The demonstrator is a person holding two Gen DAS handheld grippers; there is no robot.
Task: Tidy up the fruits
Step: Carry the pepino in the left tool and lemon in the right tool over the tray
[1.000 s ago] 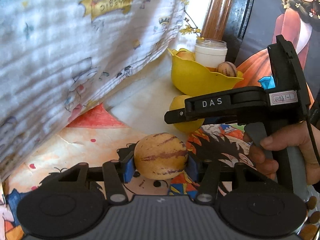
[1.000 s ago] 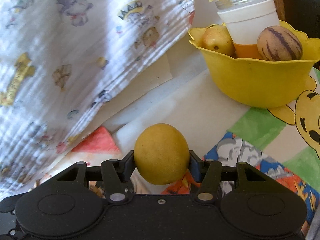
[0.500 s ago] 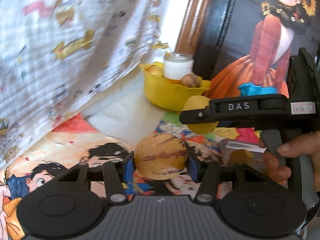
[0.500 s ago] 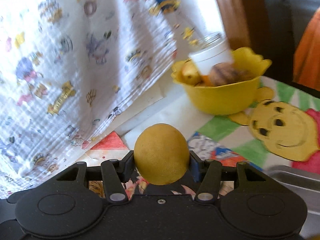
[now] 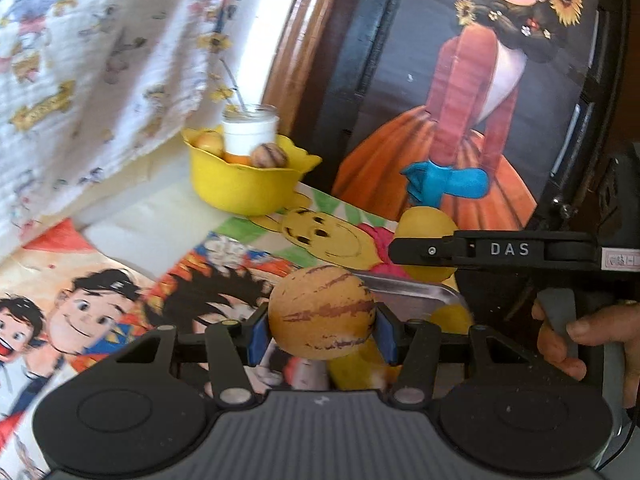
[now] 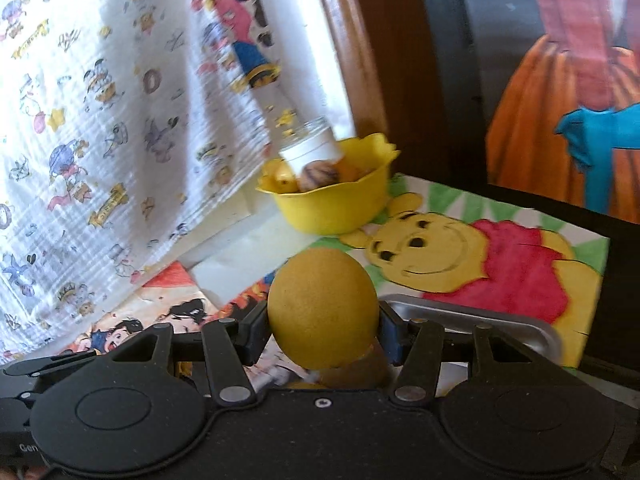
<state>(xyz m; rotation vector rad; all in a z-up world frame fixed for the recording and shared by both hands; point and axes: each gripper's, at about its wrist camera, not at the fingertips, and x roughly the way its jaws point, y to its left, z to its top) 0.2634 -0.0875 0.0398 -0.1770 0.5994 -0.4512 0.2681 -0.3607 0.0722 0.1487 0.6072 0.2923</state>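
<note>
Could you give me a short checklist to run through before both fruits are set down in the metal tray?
1. Left gripper shut on the striped fruit: ok.
2. Right gripper shut on the yellow fruit: ok.
3. Metal tray in view ahead: ok.
4. Free room inside the tray: cannot tell, fruits hide it.
5. Yellow bowl standing apart from the tray: ok.

A tan fruit (image 5: 321, 312) bears purple-brown stripes; the other fruit (image 6: 322, 306) is plain yellow. The bowl (image 6: 332, 208) is yellow. The curtain (image 6: 112, 100) is white with cartoon prints.
</note>
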